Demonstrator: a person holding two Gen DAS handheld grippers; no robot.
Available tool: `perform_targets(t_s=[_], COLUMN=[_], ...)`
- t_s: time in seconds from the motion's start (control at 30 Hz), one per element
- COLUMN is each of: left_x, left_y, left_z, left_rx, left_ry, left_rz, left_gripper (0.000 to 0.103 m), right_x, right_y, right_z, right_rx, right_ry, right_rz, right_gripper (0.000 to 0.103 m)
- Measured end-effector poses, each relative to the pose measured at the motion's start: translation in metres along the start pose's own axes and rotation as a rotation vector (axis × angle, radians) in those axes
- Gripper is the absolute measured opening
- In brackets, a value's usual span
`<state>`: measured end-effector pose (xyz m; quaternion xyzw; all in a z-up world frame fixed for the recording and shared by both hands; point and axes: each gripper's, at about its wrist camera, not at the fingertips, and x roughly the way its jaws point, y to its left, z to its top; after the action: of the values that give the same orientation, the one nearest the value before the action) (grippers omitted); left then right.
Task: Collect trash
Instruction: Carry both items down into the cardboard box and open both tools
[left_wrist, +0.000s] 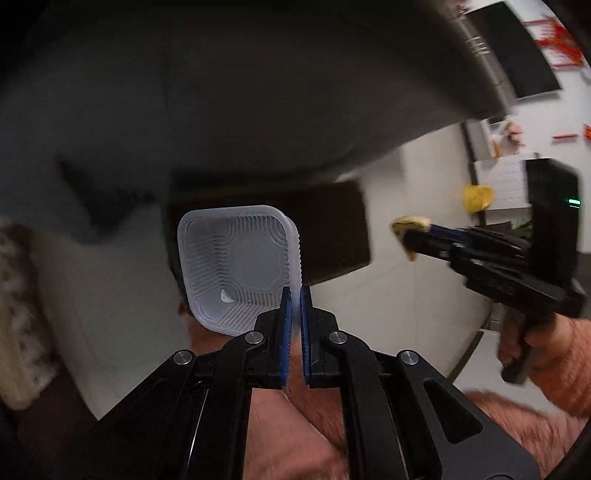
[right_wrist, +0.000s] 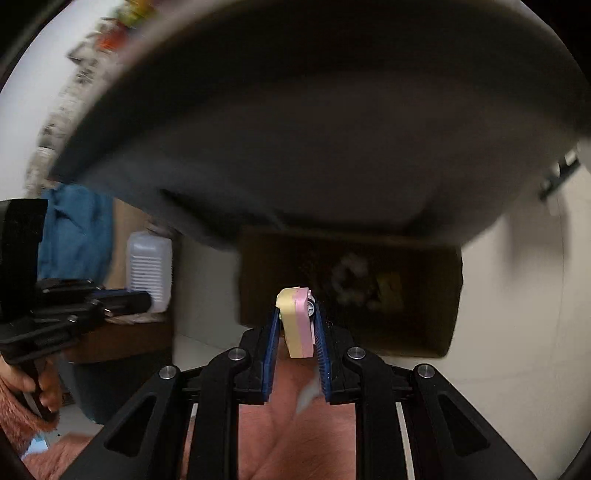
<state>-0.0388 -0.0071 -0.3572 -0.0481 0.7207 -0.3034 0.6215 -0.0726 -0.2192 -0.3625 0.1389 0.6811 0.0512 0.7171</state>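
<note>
Both grippers are carrying trash toward the cardboard box (right_wrist: 406, 295) sitting on the pale floor (left_wrist: 388, 295) under the edge of a dark table (right_wrist: 314, 129); the step in hand looks like the drop-off, not the pickup. The left gripper (left_wrist: 295, 295) is pinching narrow on the side wall of a clear plastic container (left_wrist: 236, 266), fingers closed on its rim at the right side, container hanging sideways with its open mouth facing the camera, empty apart from a small white speck. In the left wrist view it is sitting in front of the box's near left part. The right gripper (right_wrist: 297, 314) is clamping a small yellow and pink block (right_wrist: 295, 325), something wheel-like showing at its top right, hard to name. It is hovering at the box's near edge, left of centre. The box is already holding some blurred white and yellow scraps (right_wrist: 365, 284). Motion blur is smearing much of the background. Next move, as a judgement: push both loads further over the box opening, then open the fingers so each piece falls inside; the container is wide and light, so it may be catching the box rim or tipping out.
</note>
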Motion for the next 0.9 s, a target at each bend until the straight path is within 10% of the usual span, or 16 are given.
perform_targets(t_s=[0.13, 0.23, 0.27, 0.47, 0.67, 0.9], left_x=[0.088, 0.142, 0.156, 0.185, 0.111, -0.061], left_y=[0.021, 0.040, 0.045, 0.050, 0.028, -0.038], left_z=[0.014, 0.024, 0.025, 0.015, 0.004, 0.009], left_rx=[-0.070, -0.164, -0.192, -0.249, -0.203, -0.129], left_ry=[0.055, 0.137, 0.160, 0.201, 0.102, -0.214], left_rz=[0.090, 0.194, 0.195, 0.174, 0.223, 0.373], left_gripper=[0.004, 0.067, 0.079, 0.079, 0.079, 0.079], right_x=[0.064, 0.091, 0.098, 0.101, 0.038, -0.110], right_y=[-0.038, -0.062, -0.070, -0.091, -0.076, -0.012], right_z=[0.001, 0.002, 0.002, -0.005, -0.008, 0.015], right_rx=[0.043, 0.086, 0.092, 0.121, 0.121, 0.016], right_ry=[0.046, 0.035, 0.034, 0.063, -0.008, -0.271], right_rz=[-0.078, -0.158, -0.169, -0.186, -0.152, -0.101], right_gripper=[0.022, 0.080, 0.079, 0.078, 0.081, 0.096])
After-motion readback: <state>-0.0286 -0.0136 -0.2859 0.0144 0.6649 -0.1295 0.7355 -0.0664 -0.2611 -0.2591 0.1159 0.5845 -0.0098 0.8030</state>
